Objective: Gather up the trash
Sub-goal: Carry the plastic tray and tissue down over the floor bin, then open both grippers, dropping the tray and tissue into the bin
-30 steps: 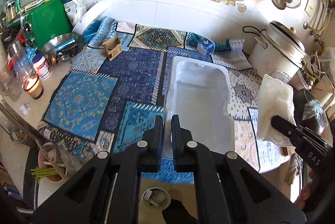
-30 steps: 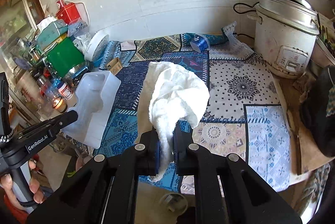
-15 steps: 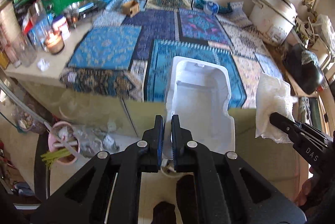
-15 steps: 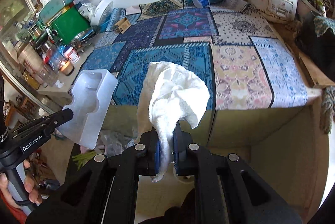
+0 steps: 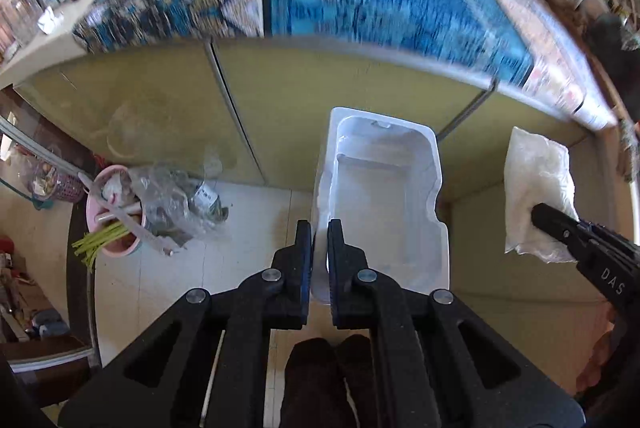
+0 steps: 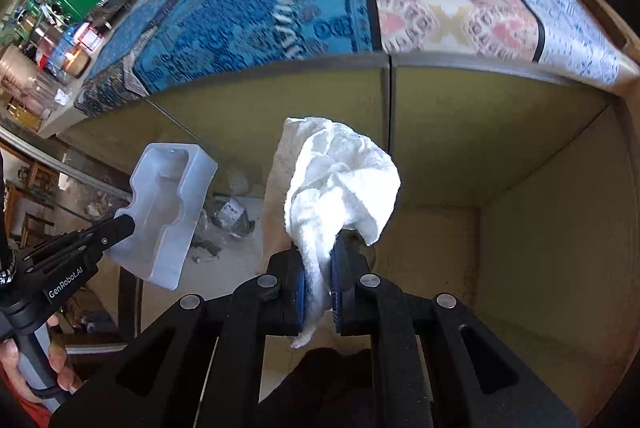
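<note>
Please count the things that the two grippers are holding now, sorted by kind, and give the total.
White plastic tray: 1, the white plastic tray, pinched at its edge by the left gripper.
White paper towel: 1, the crumpled white paper towel, clamped in the right gripper.
Total: 2 held things, one in each gripper.

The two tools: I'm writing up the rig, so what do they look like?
Both are matte black plastic with blue pads inside the fingertips and round silver rivets on the linkages. The left tool carries white "GenRobot.AI" lettering on its side and sits on a dark handle. The right tool shows white "DAS" lettering.
</note>
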